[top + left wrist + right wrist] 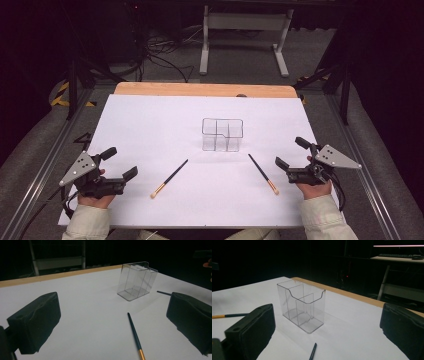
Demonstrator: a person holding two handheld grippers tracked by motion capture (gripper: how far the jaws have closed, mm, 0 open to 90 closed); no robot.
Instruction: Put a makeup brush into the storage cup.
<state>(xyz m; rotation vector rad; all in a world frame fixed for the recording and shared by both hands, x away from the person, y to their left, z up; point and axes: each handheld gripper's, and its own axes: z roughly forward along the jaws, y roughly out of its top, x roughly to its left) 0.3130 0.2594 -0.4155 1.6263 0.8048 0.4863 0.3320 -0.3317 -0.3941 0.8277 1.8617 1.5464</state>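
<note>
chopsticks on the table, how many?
2. Left chopstick lies flat on the white sheet near the left gripper; right chopstick lies near the right gripper. Clear holder looks empty.

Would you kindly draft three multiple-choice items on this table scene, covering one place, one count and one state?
1. Where does the clear holder stand?
A. mid-table, beyond both chopsticks
B. at the near edge
C. on the floor

2. How many chopsticks lie on the table?
A. one
B. two
C. four

3. How do the left gripper and right gripper stand?
A. both open, empty
B. both shut on a chopstick
C. left open, right shut

Key: 1 A, the holder sits past the left chopstick and the right chopstick; 2 B, one lies on each side; 3 A, each pair of jaws stands apart with nothing between.
</note>
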